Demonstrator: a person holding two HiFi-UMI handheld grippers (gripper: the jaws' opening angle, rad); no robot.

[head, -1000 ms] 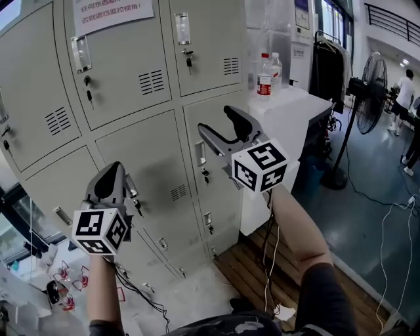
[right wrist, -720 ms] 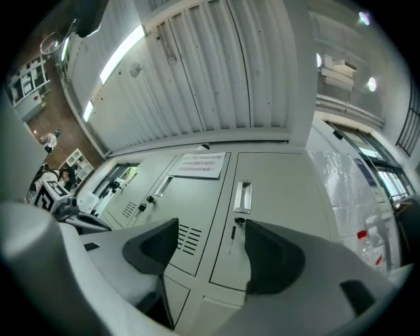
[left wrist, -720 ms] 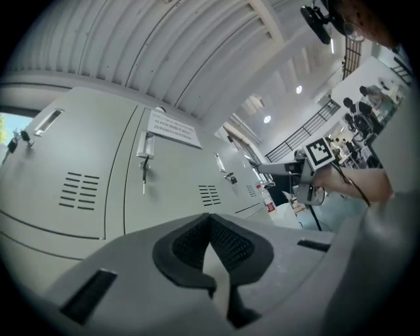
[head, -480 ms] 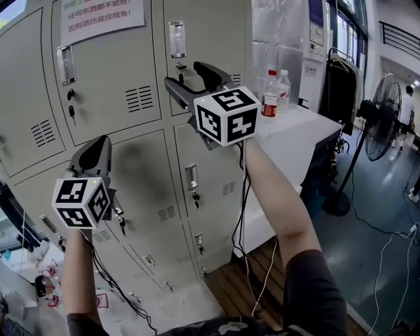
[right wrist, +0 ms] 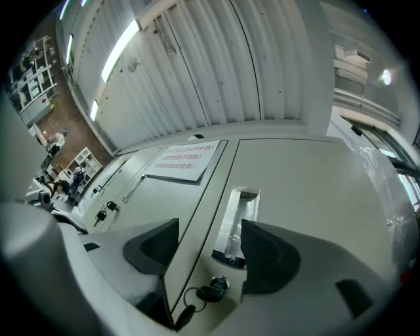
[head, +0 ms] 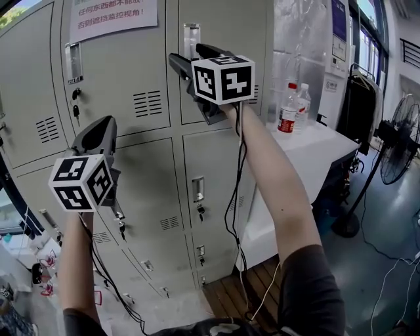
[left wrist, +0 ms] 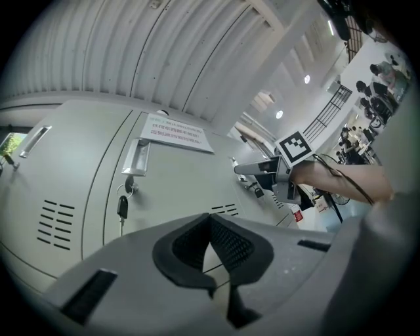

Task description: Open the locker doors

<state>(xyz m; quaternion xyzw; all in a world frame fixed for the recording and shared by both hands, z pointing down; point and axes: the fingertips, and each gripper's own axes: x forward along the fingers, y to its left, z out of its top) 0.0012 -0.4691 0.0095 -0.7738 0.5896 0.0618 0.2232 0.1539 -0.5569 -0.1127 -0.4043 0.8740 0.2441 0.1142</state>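
Since these are grey sheet-metal locker doors (head: pixel 157 172), I'd expect them to be stiff, fairly light, and easy to swing on the hinges once unlatched. Nothing fragile here. The tricky bit is the hold: each door only has a shallow recessed chrome pull handle (right wrist: pixel 237 223), and it looks slick. My guess is you hook one tong tip into the recess and pull rather than pinch. Just under it a small key on a ring (right wrist: pixel 211 289) sits in the lock. It may need a turn first, can't tell if the door's locked.

Where things are: the right tongs (right wrist: pixel 207 241) are spread wide and empty, held up right in front of the top right door. That door's pull shows in the gap between them, not touching as far as I can see. Meanwhile the left tongs (left wrist: pixel 211 244) are pressed together with nothing in them, lower down in front of the middle column.

Counts from the head view:
- three columns of doors, at least three rows, all shut
- one white paper notice (head: pixel 111 13) on the top middle door
- two clear plastic bottles (head: pixel 287 108) on the white counter (head: pixel 328 141) beside the lockers
- one black pedestal fan (head: pixel 399 147) further right
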